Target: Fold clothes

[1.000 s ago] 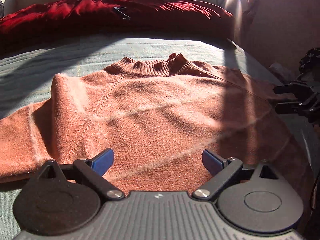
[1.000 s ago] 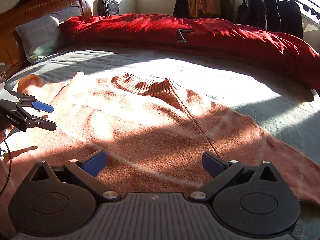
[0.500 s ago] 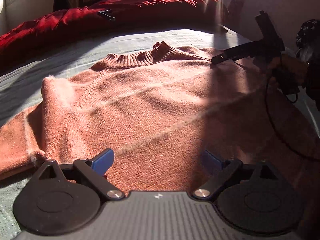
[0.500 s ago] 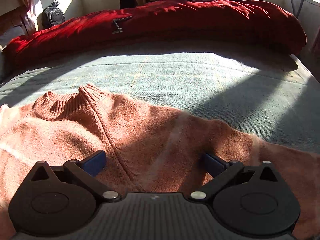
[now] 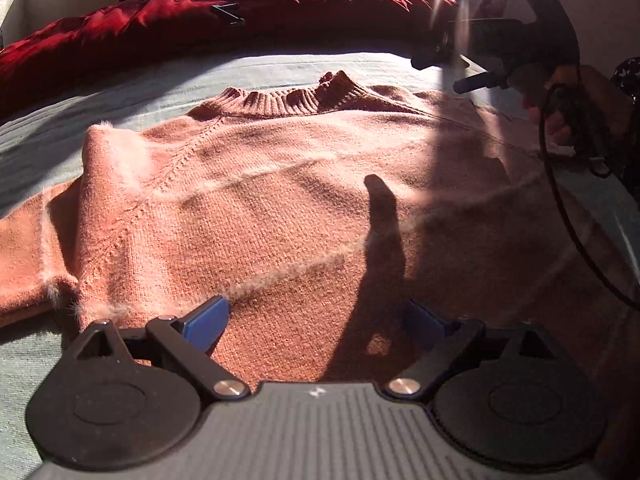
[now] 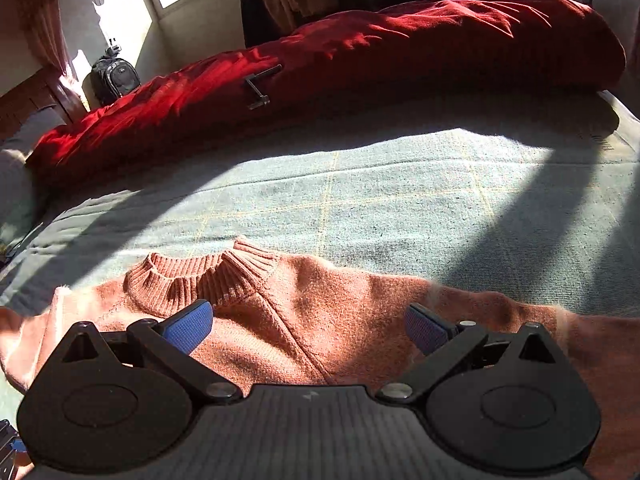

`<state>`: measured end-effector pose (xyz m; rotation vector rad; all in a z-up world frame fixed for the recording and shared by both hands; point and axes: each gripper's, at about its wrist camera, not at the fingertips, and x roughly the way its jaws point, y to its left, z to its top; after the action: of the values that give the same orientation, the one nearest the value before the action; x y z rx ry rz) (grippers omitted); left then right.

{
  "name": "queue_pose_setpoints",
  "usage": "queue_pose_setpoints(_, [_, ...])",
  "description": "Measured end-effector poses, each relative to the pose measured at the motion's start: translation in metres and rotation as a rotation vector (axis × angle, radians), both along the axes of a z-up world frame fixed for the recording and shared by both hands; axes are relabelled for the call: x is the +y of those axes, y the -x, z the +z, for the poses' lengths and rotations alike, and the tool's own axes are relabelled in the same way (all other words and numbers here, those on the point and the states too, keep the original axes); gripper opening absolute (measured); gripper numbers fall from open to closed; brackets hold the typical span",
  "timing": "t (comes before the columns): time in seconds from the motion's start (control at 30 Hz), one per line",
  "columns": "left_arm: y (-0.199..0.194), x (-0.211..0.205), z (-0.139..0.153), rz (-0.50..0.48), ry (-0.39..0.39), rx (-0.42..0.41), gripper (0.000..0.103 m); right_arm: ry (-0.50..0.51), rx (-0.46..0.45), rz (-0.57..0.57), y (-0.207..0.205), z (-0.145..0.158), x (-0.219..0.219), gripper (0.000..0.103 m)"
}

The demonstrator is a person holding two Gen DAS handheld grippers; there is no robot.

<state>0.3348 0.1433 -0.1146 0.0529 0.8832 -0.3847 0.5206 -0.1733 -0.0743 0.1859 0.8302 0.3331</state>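
An orange knitted sweater (image 5: 288, 200) lies spread flat on the bed, ribbed collar (image 5: 288, 98) at the far side, one sleeve trailing off to the left. My left gripper (image 5: 318, 322) hovers open over the sweater's lower body, nothing between its blue pads. My right gripper (image 6: 308, 326) is open just above the shoulder (image 6: 320, 300) beside the collar (image 6: 200, 276), empty. In the left wrist view the right gripper (image 5: 448, 70) appears at the upper right, held by a hand (image 5: 576, 104), its fingers above the right shoulder.
The sweater rests on a pale green checked bedcover (image 6: 400, 196). A red duvet (image 6: 360, 52) is bunched along the far side with a small metal tool (image 6: 260, 86) on it. A black backpack (image 6: 114, 78) sits by the window wall. A black cable (image 5: 560, 208) hangs from the right gripper.
My right gripper has swung from the sweater's body up to the collar and right shoulder. The left gripper has edged slightly closer over the lower body. Both stayed open.
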Motion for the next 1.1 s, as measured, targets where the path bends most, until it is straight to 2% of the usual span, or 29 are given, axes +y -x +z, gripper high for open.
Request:
queue_pose_setpoints(0.2, [-0.001, 0.001, 0.0, 0.005, 0.001, 0.018, 0.096, 0.049, 0.003, 0.004, -0.012, -0.042, 0.039, 0.103])
queue_pose_setpoints(0.23, [-0.002, 0.002, -0.001, 0.007, 0.005, 0.023, 0.096, 0.067, -0.035, 0.0, -0.013, -0.049, 0.04, 0.103])
queue_pose_setpoints(0.27, [-0.002, 0.003, -0.001, 0.009, 0.009, 0.027, 0.097, 0.089, -0.075, 0.004, -0.015, -0.051, 0.041, 0.103])
queue_pose_setpoints(0.3, [-0.003, 0.003, -0.002, 0.013, 0.01, 0.029, 0.098, 0.106, -0.077, 0.002, -0.018, -0.051, 0.042, 0.103])
queue_pose_setpoints(0.43, [-0.006, -0.001, -0.003, 0.034, 0.001, 0.028, 0.099, 0.119, -0.007, -0.045, -0.022, -0.031, 0.036, 0.103])
queue_pose_setpoints(0.53, [-0.005, 0.001, -0.003, 0.046, 0.011, 0.024, 0.099, 0.096, 0.061, -0.023, 0.009, -0.015, 0.031, 0.103])
queue_pose_setpoints(0.6, [-0.004, 0.004, -0.004, 0.045, 0.026, 0.019, 0.099, 0.087, 0.091, 0.009, 0.044, -0.012, 0.029, 0.103])
queue_pose_setpoints(0.7, [-0.005, 0.009, -0.004, 0.049, 0.052, 0.012, 0.099, 0.155, 0.109, 0.025, 0.096, -0.018, 0.032, 0.103])
queue_pose_setpoints(0.8, [-0.007, 0.014, 0.001, 0.064, 0.078, 0.004, 0.099, 0.246, 0.065, 0.05, 0.131, -0.031, 0.041, 0.103])
queue_pose_setpoints(0.9, [-0.005, 0.028, 0.018, 0.104, 0.076, -0.06, 0.099, 0.303, 0.032, 0.056, 0.145, -0.035, 0.047, 0.103])
queue_pose_setpoints(1.03, [-0.002, 0.077, 0.041, 0.223, 0.07, -0.131, 0.099, 0.259, 0.061, 0.033, 0.14, -0.031, 0.039, 0.103])
queue_pose_setpoints(1.1, [0.001, 0.108, 0.048, 0.313, 0.045, -0.153, 0.093, 0.245, 0.065, 0.024, 0.139, -0.031, 0.037, 0.103])
